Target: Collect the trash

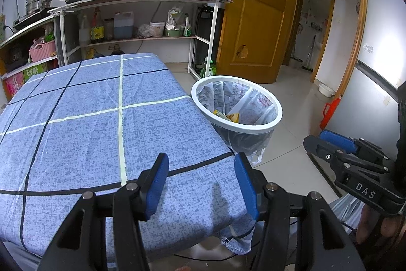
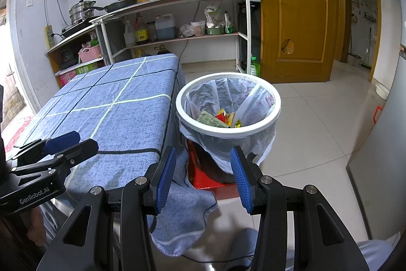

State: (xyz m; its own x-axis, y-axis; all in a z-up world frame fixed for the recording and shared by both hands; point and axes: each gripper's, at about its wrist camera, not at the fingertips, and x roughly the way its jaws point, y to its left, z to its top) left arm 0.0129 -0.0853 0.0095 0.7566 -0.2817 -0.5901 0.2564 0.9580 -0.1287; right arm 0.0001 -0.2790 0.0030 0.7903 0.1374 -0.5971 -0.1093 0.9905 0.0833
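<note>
A white-rimmed trash bin [image 1: 275,122] [image 2: 253,131] lined with a clear plastic bag stands on the floor at the table's right side. Yellow, green and red wrappers [image 2: 219,118] lie inside it; they also show in the left wrist view [image 1: 227,116]. My left gripper [image 1: 201,184] is open and empty above the near right corner of the blue checked tablecloth [image 1: 101,123]. My right gripper [image 2: 203,177] is open and empty, in front of the bin, past the table's corner. Each gripper shows in the other's view: the right one [image 1: 330,141], the left one [image 2: 73,141].
A shelf unit [image 1: 142,17] with a kettle, pans, bottles and jars stands against the far wall. A wooden door [image 2: 297,14] stands open on the right. A red stool [image 2: 210,177] sits under the bin. Tiled floor [image 2: 317,131] lies to the right.
</note>
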